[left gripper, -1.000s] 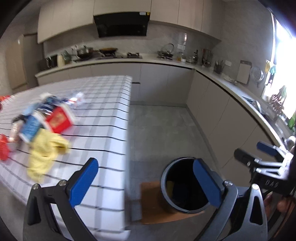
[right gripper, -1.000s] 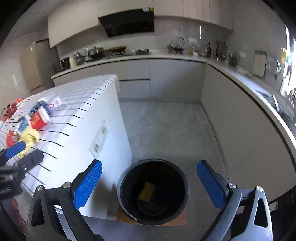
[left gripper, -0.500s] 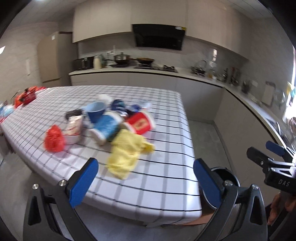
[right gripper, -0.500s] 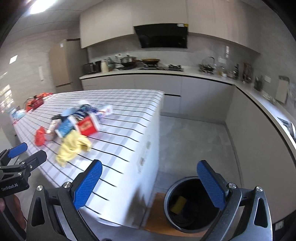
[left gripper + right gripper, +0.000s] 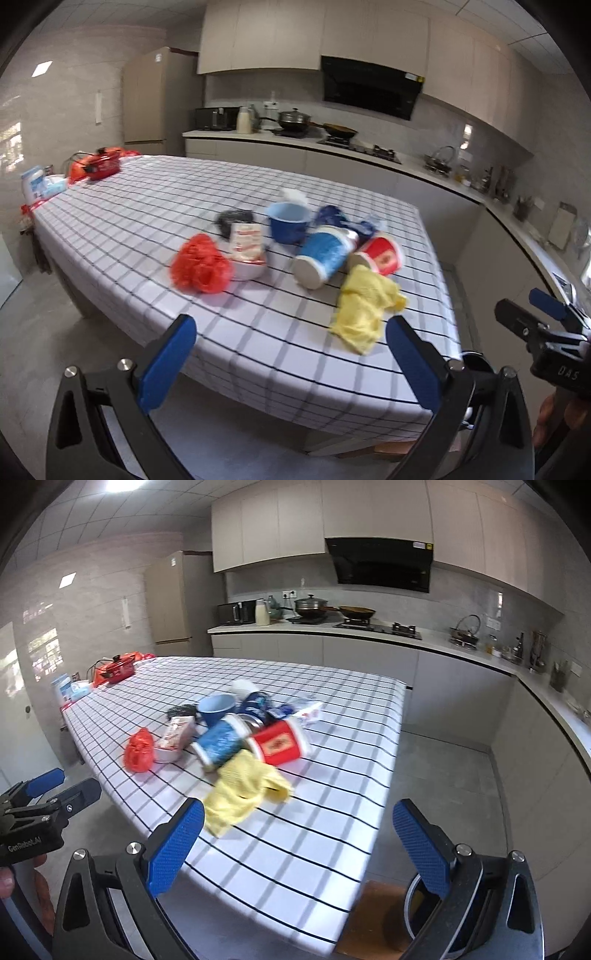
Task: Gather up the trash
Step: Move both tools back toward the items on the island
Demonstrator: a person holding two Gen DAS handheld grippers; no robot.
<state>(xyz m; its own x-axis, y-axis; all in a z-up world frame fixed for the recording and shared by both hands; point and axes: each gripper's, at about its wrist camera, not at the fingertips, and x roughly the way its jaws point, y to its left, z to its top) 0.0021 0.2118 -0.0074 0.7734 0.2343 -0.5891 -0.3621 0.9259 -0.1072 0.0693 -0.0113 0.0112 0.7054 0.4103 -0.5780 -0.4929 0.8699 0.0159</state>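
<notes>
Plainly, left gripper [image 5: 291, 360] and right gripper [image 5: 299, 843] both agape, empty, three cups [image 5: 325, 254], one yellow cloth [image 5: 364, 314].

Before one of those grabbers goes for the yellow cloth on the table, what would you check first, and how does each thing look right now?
1. Left hand-held gripper open and empty: ok.
2. Right hand-held gripper open and empty: ok.
3. Yellow cloth in view, nearest the table edge, nothing on top: ok.
4. Cloth free of the red cup: cannot tell, they look to be touching.
5. Bin on the floor beside the table: ok.
6. Room left in the bin: cannot tell, mostly hidden.
</notes>
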